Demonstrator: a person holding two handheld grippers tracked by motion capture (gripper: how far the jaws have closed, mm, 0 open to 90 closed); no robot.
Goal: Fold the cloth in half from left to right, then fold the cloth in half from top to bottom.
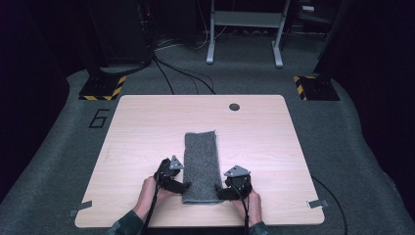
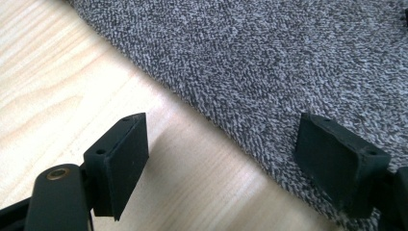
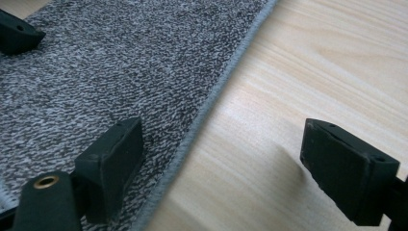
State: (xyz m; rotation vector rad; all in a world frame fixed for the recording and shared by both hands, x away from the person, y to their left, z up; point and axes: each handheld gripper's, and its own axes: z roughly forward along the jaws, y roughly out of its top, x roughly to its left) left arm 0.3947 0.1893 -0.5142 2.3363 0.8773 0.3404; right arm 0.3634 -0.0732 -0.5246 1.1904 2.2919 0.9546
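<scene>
The grey towel (image 1: 200,166) is lying folded into a long strip on the tabletop (image 1: 147,127), its near end between my two tools. My left hand-held gripper (image 1: 182,185) is sitting at the strip's left edge with jaws wide apart, one over bare wood and one over cloth, nothing pinched. My right hand-held gripper (image 1: 221,191) is straddling the stitched right hem the same way, also open and gripping nothing. I am judging the risk here (and it is a real one): if I am closing either gripper while riding too high, the pads may be catching only the top layer, so the fold peels open, or one side lifts first and skews the strip.
</scene>
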